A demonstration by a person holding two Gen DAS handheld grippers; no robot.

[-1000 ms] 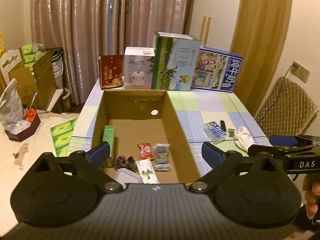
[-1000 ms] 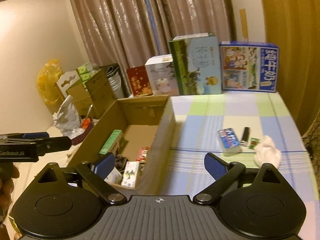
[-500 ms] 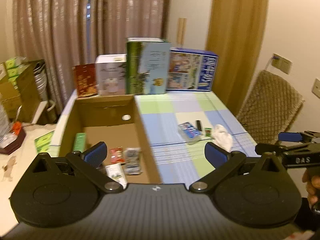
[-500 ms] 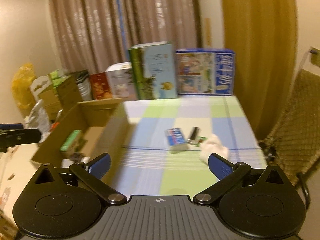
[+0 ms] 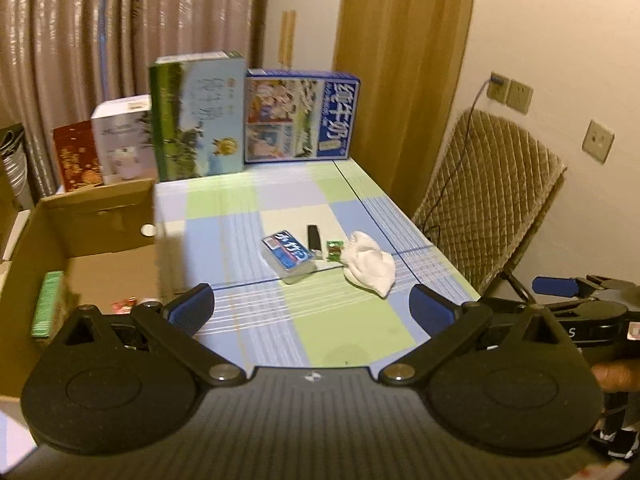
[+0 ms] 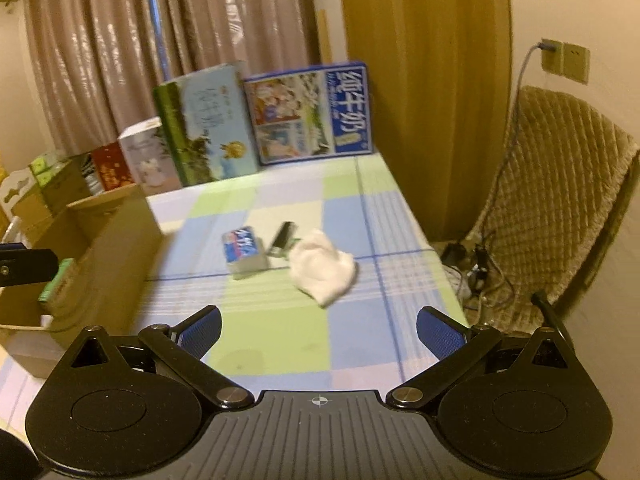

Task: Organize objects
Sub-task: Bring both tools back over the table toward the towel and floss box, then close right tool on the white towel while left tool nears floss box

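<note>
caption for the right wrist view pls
Open right gripper faces a white cloth, blue packet and cardboard box.

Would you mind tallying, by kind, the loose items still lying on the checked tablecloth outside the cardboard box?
Clear case with blue label: 1
Small black stick-shaped item: 1
Green-wrapped sweet: 1
White cloth: 1
Total: 4
</note>
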